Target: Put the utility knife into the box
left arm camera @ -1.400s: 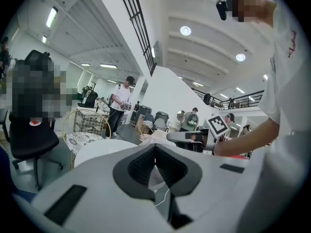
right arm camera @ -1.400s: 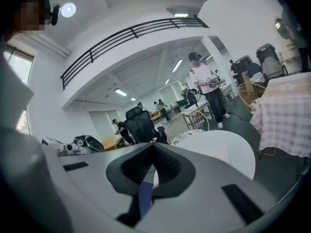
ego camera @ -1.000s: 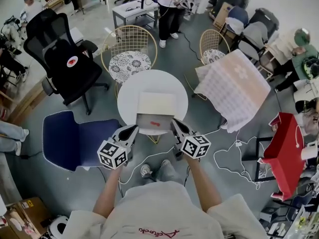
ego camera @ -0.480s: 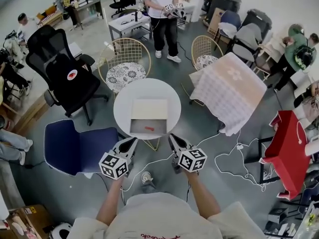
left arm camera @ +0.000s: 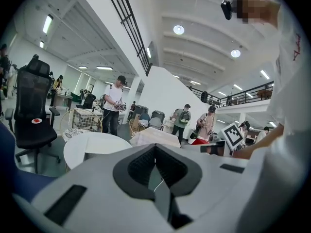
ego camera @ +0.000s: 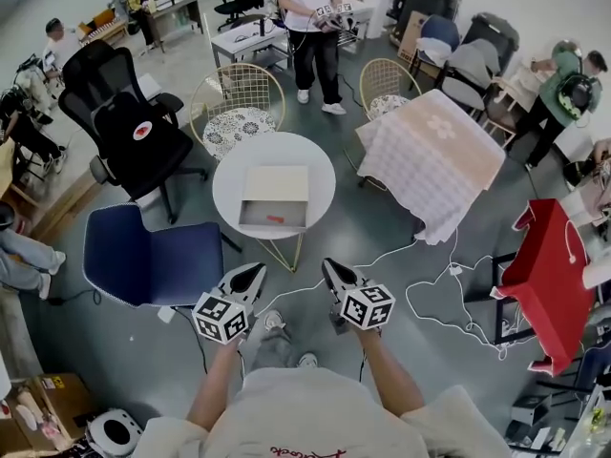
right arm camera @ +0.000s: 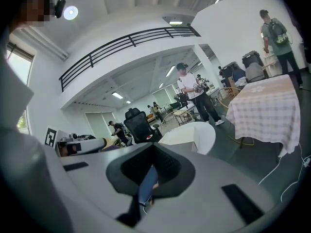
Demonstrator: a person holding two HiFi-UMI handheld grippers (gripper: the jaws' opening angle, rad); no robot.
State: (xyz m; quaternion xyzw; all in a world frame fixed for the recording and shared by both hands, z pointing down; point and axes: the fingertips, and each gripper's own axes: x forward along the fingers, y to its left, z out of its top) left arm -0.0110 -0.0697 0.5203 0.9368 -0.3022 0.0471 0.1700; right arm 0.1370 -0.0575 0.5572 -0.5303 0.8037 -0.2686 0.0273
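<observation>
Utility knife (ego camera: 275, 219), small and red, lies inside the open box (ego camera: 277, 183), in its grey tray near the front edge; box sits at the centre of the round white bench (ego camera: 227, 181); left tongs (ego camera: 252, 274) and right tongs (ego camera: 332, 270) are both held well short of the bench, over the floor, tips pointing toward it; each pair is closed tip to tip, nothing gripped; blue chair (ego camera: 143, 256) stands left of the left tongs.
</observation>
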